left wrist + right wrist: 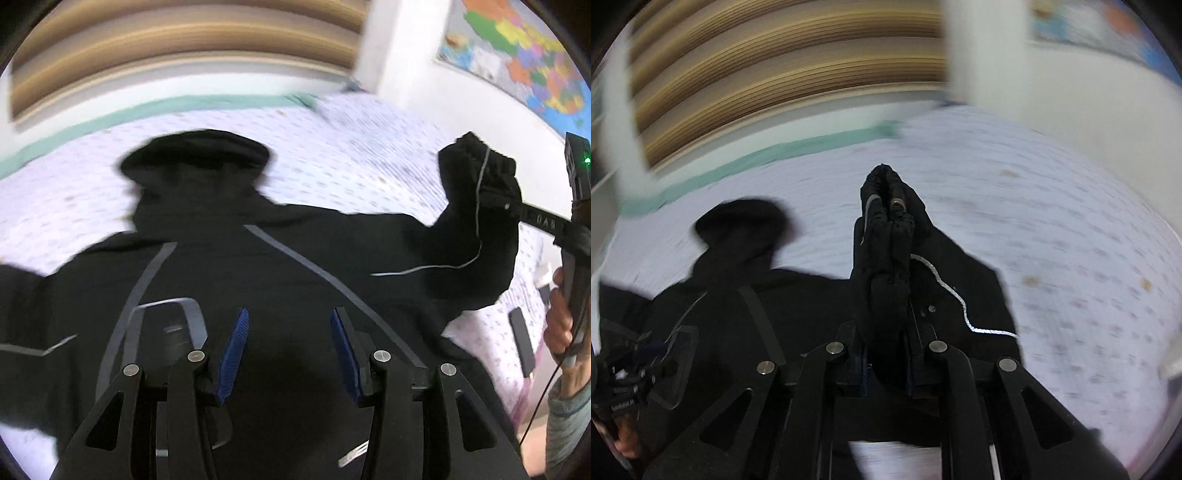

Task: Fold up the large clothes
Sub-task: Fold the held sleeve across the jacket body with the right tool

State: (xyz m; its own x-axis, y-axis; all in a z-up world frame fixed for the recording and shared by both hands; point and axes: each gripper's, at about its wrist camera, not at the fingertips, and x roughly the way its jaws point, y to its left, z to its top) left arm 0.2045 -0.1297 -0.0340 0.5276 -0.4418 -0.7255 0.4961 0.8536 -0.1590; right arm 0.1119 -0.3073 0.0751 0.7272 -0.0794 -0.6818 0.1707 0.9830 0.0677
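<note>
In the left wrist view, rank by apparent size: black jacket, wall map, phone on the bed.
1. Black jacket, largest by far.
2. Wall map, cut off by the frame edge.
3. Phone, smallest, though fisheye distortion compresses it.

A white bedspread with small lilac dots (pixel 351 147) and a mint-green edge covers the bed below a striped wooden headboard (pixel 184 55), a colourful wall map (pixel 524 55) hanging at right

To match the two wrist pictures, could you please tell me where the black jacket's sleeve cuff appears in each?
Left wrist: sleeve cuff at upper right, clamped in the right claw.
Right wrist: sleeve cuff at centre, bunched in that claw.
Shared landmark: the jacket's hood, left of the cuff.
</note>
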